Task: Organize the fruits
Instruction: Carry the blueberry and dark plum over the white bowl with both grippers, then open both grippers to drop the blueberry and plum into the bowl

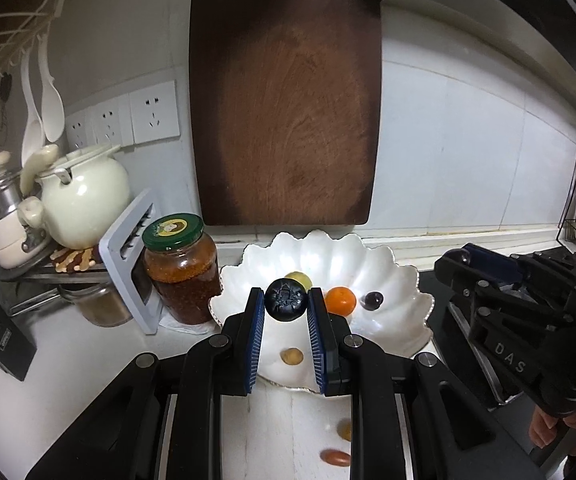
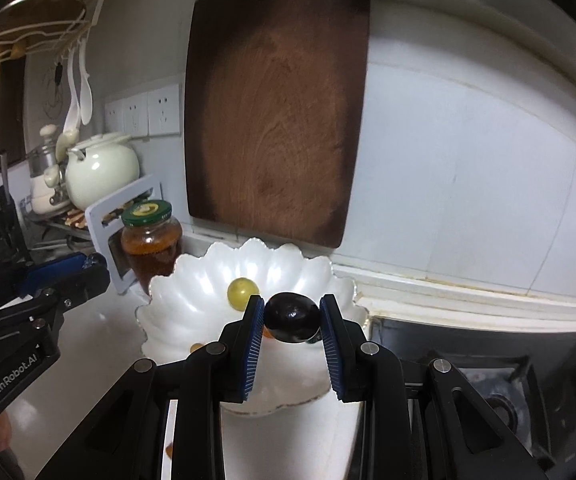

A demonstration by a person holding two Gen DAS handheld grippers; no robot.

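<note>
Black two-finger grippers with blue ribbed pads: two, left (image 1: 286, 302) and right (image 2: 292, 318).
Dark round fruits: three, namely a blueberry (image 1: 286, 304), a glossy plum (image 2: 291, 317) and a small dark grape (image 1: 373, 300).
White scalloped dishes (image 1: 392, 280): one.
Small orange citrus fruits (image 1: 340, 301): one.
Yellow-green grapes (image 2: 242, 289): one.
Dark wooden cutting boards (image 1: 288, 100): one, at 12 o'clock.
Green-lidded glass jars (image 1: 182, 268): one, at 9 o'clock.
</note>
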